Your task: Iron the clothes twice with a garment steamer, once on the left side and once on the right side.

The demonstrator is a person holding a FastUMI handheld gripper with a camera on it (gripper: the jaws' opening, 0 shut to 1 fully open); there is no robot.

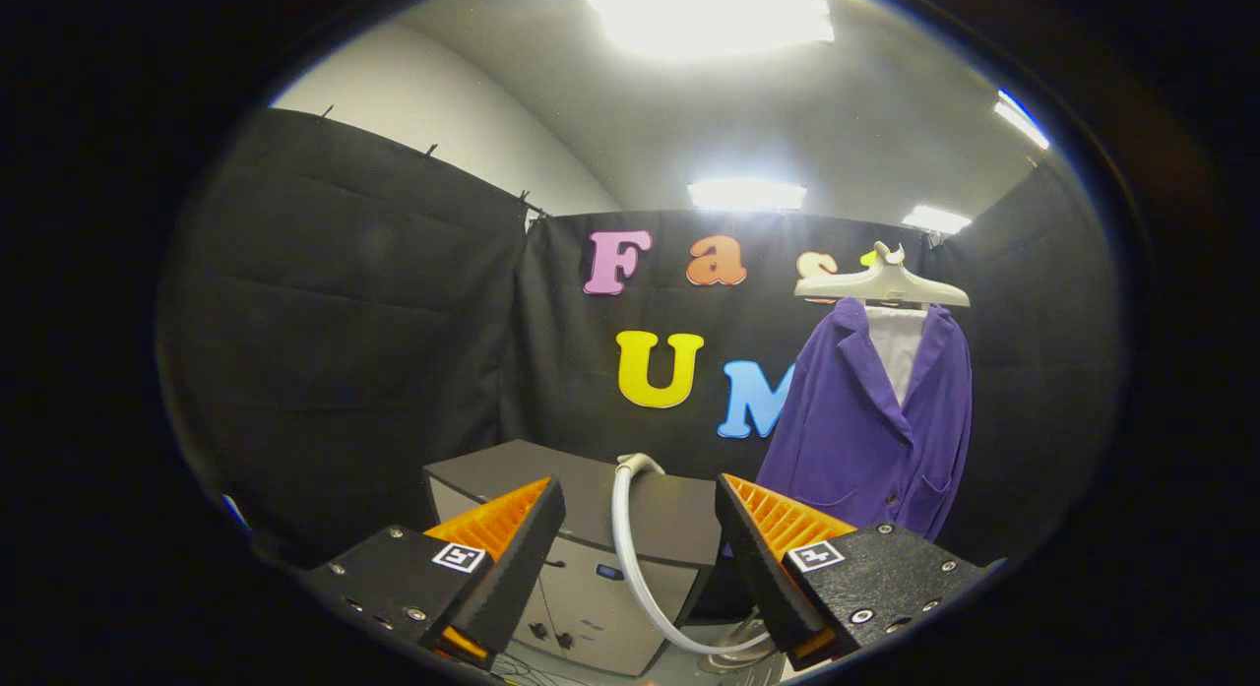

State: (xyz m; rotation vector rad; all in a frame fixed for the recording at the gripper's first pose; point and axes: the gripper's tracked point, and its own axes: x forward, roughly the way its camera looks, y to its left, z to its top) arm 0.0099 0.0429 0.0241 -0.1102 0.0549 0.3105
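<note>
Steamer hose [630, 548] curls up from the grey box [591, 568], just ahead of my gripper [640, 548], whose fingers are wide apart and hold nothing. Purple jacket [866, 430] hangs beyond the hose. I might snag that hose and tip things over.

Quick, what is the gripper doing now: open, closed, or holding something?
Gripper: open, holding nothing; its fingers stand wide apart, with the white hose on the grey cabinet seen beyond the gap.
</note>
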